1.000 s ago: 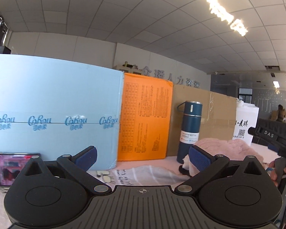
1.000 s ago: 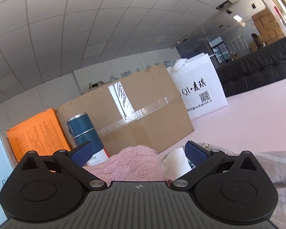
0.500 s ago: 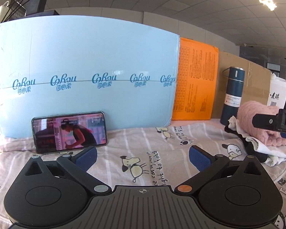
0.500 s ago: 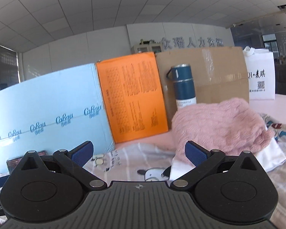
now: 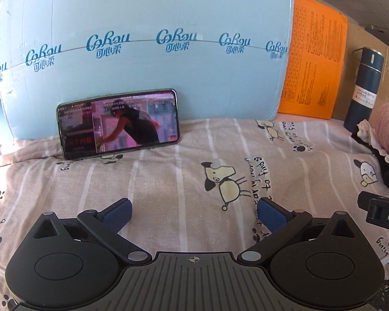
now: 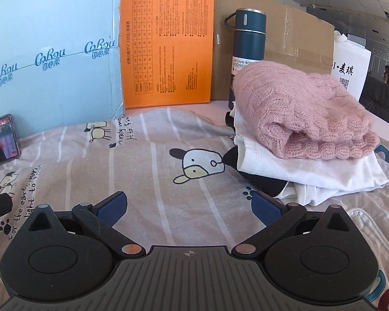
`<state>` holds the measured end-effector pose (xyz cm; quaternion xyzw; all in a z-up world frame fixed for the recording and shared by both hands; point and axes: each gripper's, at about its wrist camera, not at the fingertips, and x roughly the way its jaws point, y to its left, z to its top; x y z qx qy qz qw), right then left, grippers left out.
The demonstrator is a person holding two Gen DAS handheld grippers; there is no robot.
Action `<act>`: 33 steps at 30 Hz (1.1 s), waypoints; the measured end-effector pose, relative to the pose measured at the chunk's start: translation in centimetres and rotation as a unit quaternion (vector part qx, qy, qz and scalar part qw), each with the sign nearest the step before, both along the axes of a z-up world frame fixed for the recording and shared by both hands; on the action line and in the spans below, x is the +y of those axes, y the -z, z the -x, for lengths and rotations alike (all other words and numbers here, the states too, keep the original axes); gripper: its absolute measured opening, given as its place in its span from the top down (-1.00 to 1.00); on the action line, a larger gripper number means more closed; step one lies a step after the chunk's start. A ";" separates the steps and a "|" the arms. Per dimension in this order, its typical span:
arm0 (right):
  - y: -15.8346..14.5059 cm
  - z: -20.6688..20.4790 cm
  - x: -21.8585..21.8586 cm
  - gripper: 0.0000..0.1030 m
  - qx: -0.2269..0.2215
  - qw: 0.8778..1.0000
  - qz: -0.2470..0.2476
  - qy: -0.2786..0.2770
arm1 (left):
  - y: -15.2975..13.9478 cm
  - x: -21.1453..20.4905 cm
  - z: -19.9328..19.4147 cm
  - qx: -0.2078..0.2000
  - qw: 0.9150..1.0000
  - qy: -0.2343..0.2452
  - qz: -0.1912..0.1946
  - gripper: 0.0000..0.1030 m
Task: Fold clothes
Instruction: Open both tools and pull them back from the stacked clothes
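Boxes are lining the back of the desk: a pale blue carton, an orange box and a brown cardboard one, with a dark blue flask and a white bag standing near them. A phone is leaning against the blue carton, playing a video.

A striped beige cloth printed with cartoon dogs is lying spread across the pink desk, mostly flat with soft wrinkles. On its right side a stack of clothes is sitting: a pink knit sweater folded on top of a white garment, with something black showing beneath.

The left hand-held gripper is hovering low over the cloth, its fingers spread wide and holding nothing. The right hand-held gripper is doing the same just in front of the stack, also wide apart and empty.

Whether the cloth is a garment waiting to be folded or only a cover is unclear. The stack fits folding that is already finished, or a round with more to come. If the cloth is to be folded, each gripper needs an edge or corner to pinch; none is between the fingers now.
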<state>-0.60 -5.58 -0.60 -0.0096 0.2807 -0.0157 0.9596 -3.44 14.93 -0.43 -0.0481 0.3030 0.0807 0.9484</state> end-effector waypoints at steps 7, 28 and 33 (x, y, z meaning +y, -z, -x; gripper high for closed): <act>1.1 -1.3 -0.7 -1.00 0.047 0.999 -0.005 0.018 | 0.9 -0.6 -0.9 0.032 0.999 -0.005 -0.030 -1.00; 1.1 -1.3 -0.8 -1.00 0.051 0.998 -0.017 0.017 | 0.9 -0.5 -0.9 0.033 0.999 -0.003 -0.025 -1.00; 1.1 -1.3 -0.8 -1.00 0.051 0.998 -0.017 0.017 | 0.9 -0.2 -0.9 0.033 0.999 -0.002 -0.016 -1.00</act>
